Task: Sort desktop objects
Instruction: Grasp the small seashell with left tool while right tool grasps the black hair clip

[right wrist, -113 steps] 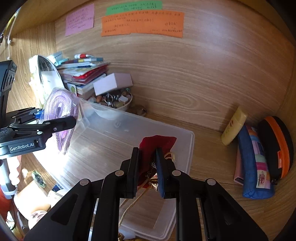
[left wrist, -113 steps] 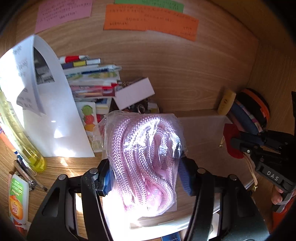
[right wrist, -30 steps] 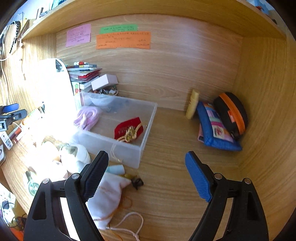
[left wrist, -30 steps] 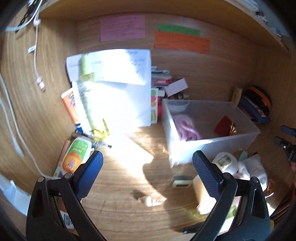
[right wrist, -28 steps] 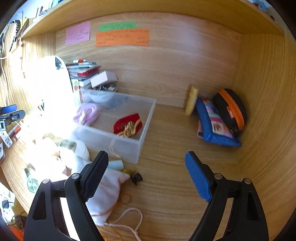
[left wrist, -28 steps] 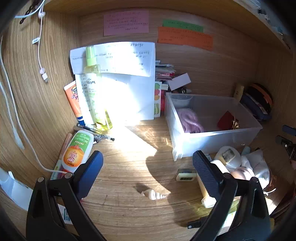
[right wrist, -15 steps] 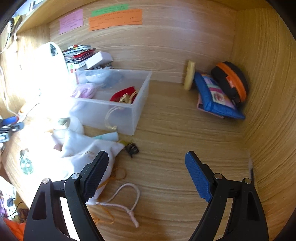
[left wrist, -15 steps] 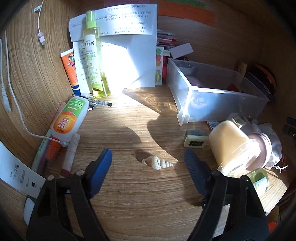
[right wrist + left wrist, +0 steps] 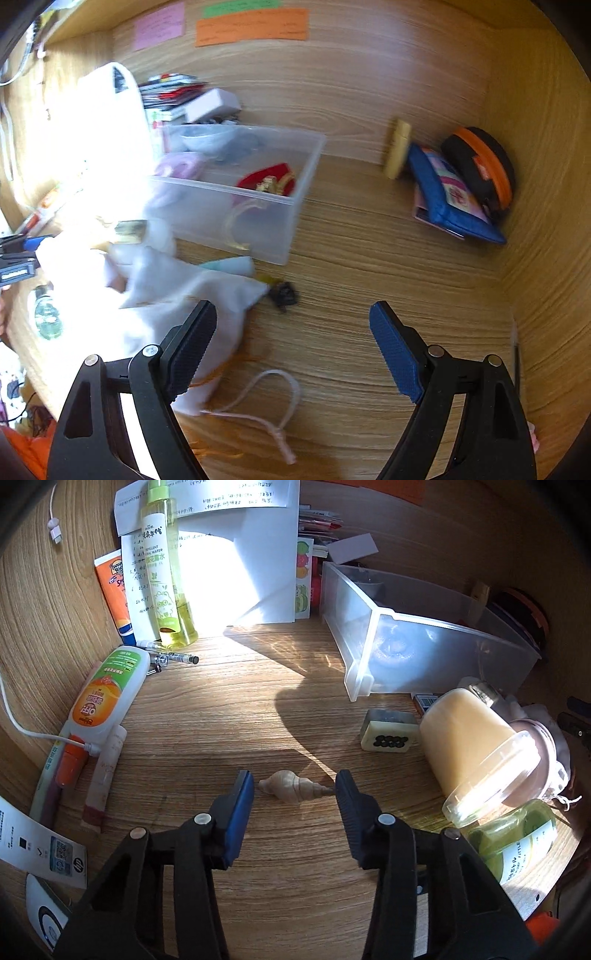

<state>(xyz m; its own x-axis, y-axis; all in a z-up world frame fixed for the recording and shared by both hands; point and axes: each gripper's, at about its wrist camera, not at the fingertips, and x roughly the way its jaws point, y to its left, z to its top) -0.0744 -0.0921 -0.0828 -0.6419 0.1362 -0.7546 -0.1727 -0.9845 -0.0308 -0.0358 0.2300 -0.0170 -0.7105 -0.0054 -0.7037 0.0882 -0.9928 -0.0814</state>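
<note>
Left wrist: left claw point(image 9: 295, 786) closing round seashell point(image 9: 291, 791) (right tip touching).

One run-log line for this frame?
left gripper: closing around seashell, pads not yet pressing | right gripper: open, empty | clear bin: two items

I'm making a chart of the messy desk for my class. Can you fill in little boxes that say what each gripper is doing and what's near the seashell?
left gripper: jaws closing around the seashell; pointed tip at the right pad, a small gap at the left pad
seashell: lying on its side on the wooden desk
right gripper: open, nothing between its jaws
near the shell: mahjong tile, tipped-over yellow cup
clear bin: holds a pink rope bundle and a red pouch
</note>
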